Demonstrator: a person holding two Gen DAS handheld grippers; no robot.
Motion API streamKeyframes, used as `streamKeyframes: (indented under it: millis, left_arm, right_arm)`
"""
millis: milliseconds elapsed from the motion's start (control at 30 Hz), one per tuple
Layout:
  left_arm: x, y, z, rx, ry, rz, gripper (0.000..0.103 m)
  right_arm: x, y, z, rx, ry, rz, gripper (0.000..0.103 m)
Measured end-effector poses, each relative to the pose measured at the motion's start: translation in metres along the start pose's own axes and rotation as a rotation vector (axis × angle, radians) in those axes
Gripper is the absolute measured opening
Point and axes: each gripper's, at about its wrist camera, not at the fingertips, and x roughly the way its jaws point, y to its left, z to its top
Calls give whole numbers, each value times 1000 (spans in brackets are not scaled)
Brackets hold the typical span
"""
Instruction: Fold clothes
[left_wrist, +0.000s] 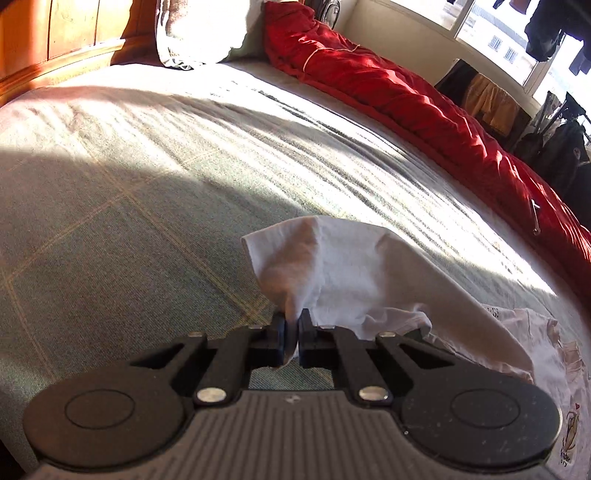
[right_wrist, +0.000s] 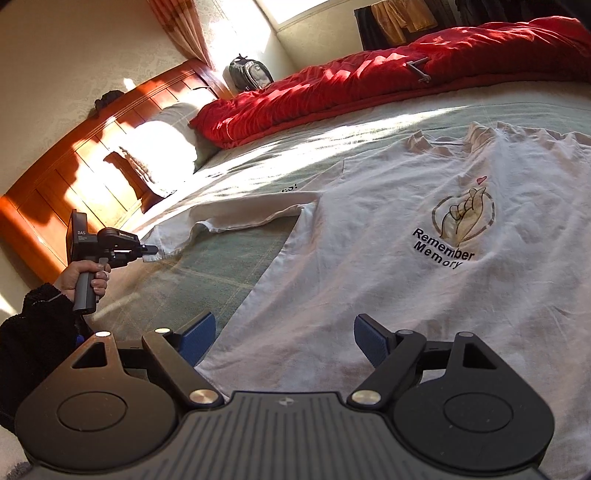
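A white T-shirt (right_wrist: 388, 258) with a hand print and "Remember Memory" lies flat, front up, on the bed. Its sleeve (right_wrist: 236, 218) stretches out to the left. My left gripper (left_wrist: 291, 332) is shut on the end of that sleeve (left_wrist: 332, 266), lifting it a little off the sheet. In the right wrist view the same left gripper (right_wrist: 149, 253) appears at the far left, held by a hand in a dark sleeve. My right gripper (right_wrist: 284, 336) stands open just above the shirt's lower hem, its blue pads (right_wrist: 367, 334) wide apart with nothing between them.
The bed has a green checked sheet (left_wrist: 129, 206). A red duvet (right_wrist: 369, 85) is bunched along the far side, a pillow (right_wrist: 166, 147) lies by the wooden headboard (right_wrist: 74, 166). A backpack (right_wrist: 249, 74) sits behind the bed. Clothes hang by the window (left_wrist: 487, 99).
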Motion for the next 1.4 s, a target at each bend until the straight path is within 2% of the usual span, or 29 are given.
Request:
streamKeyframes:
  millis: [200, 300, 433, 533, 600, 700, 833, 1033, 1133, 1233, 1400]
  left_arm:
    - [-10, 13, 14, -34, -23, 18, 5]
    - [-11, 17, 17, -56, -6, 43, 11]
    - [-21, 21, 18, -34, -41, 141, 10]
    - [-25, 17, 20, -5, -54, 144, 11]
    - [-23, 4, 23, 35, -49, 111, 11]
    - [-14, -37, 26, 141, -34, 28, 11]
    - [17, -111, 24, 305, 4, -98, 20]
    - [81, -218, 13, 505, 76, -244, 20]
    - [117, -251, 10, 558, 115, -310, 21]
    - [148, -273, 4, 608, 157, -329, 22]
    - [177, -275, -3, 668, 206, -357, 23]
  right_arm:
    - [-4, -3, -2, 16, -12, -10, 86]
    - [-5, -4, -2, 19, -16, -21, 86]
    - [-9, -8, -1, 25, -27, -25, 86]
    - [-11, -12, 0, 31, -35, -25, 86]
    - [-6, -13, 2, 34, -36, -23, 86]
    - [-3, -16, 4, 33, -36, -19, 86]
    - [-2, -21, 11, 21, -36, -11, 86]
    - [-9, -30, 26, 0, -79, -1, 86]
    - [-11, -39, 33, 1, -103, 3, 86]
    - [-9, -49, 41, 5, -120, 0, 86]
    - [1, -67, 49, 26, -130, -3, 87]
